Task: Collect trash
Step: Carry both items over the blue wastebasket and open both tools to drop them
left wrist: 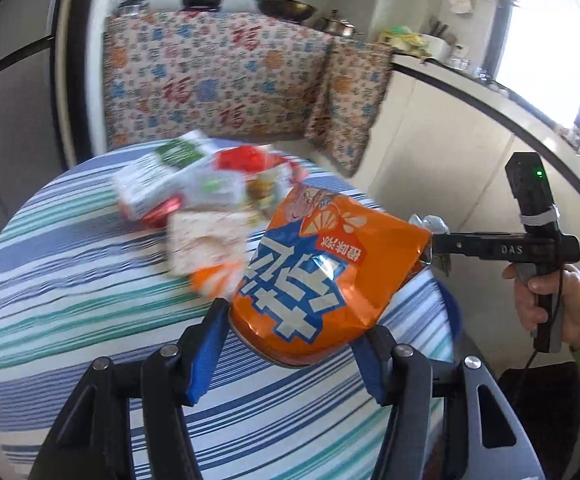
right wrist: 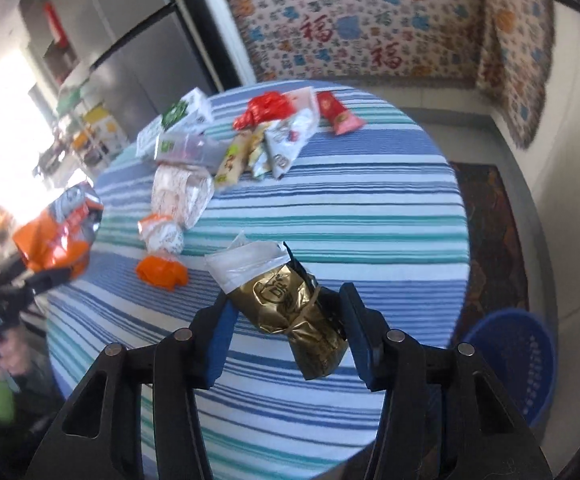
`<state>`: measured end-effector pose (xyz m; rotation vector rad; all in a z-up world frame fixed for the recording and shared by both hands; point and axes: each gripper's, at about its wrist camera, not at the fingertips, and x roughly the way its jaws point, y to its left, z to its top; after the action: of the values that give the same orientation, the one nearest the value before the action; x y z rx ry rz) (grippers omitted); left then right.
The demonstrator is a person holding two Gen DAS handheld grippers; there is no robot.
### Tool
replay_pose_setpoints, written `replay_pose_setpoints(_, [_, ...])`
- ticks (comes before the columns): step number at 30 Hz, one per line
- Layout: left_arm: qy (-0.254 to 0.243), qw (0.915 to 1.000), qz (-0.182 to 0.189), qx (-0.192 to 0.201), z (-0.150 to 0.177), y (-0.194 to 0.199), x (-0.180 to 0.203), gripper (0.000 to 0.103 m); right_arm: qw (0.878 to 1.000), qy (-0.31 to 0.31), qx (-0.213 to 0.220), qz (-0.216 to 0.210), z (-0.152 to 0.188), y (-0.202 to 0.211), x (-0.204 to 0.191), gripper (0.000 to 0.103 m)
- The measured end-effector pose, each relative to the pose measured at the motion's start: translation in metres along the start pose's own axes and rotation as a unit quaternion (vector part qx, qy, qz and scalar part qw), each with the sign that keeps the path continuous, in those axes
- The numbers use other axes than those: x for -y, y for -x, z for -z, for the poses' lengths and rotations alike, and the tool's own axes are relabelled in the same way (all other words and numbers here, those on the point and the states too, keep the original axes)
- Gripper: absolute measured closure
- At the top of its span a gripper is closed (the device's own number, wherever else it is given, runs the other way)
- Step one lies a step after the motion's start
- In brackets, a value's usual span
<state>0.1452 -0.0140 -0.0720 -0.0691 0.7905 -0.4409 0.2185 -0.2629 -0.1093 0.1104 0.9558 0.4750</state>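
Item, far left: my left gripper (left wrist: 294, 344), fingers pinched on the orange snack bag (left wrist: 326, 280), lifted clear of the striped table (left wrist: 50, 280).

Item, centre: loose wrappers still lying on the cloth — a green-and-white carton (right wrist: 178, 120), a pale bag with an orange end (right wrist: 166, 256), a red foil wrapper (right wrist: 266, 110), a pink packet (right wrist: 340, 116).

Item, centre right: my right gripper (right wrist: 286, 332), fingers closed on the gold foil packet (right wrist: 298, 320), which hangs tilted between them above the table's near edge.

Item, far right: blue basket (right wrist: 510, 360) on the floor beside the table.

Handling note: I judge both loads should swing over the basket rim before I release, the right first, being nearer.
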Motion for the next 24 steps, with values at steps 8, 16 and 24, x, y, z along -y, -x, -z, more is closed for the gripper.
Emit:
replay_pose_setpoints(8, [-0.066,0.9913,0.111,-0.024,-0.049,-0.068,0.131,0.043,0.981,-0.175,0.039,0.077,0.038,0.084,0.133,0.050])
replay_pose_setpoints(16, [-0.095,0.9793,0.152,-0.095,-0.058,-0.188,0.245,0.043,0.944,-0.308,0.036,0.112,0.078,0.103,0.242,0.050])
replay_pose_setpoints(24, [-0.104,0.9722,0.127,-0.167,-0.026,-0.290,0.290,0.043,0.921,-0.369,0.031,0.121,0.095,0.084,0.304,0.049])
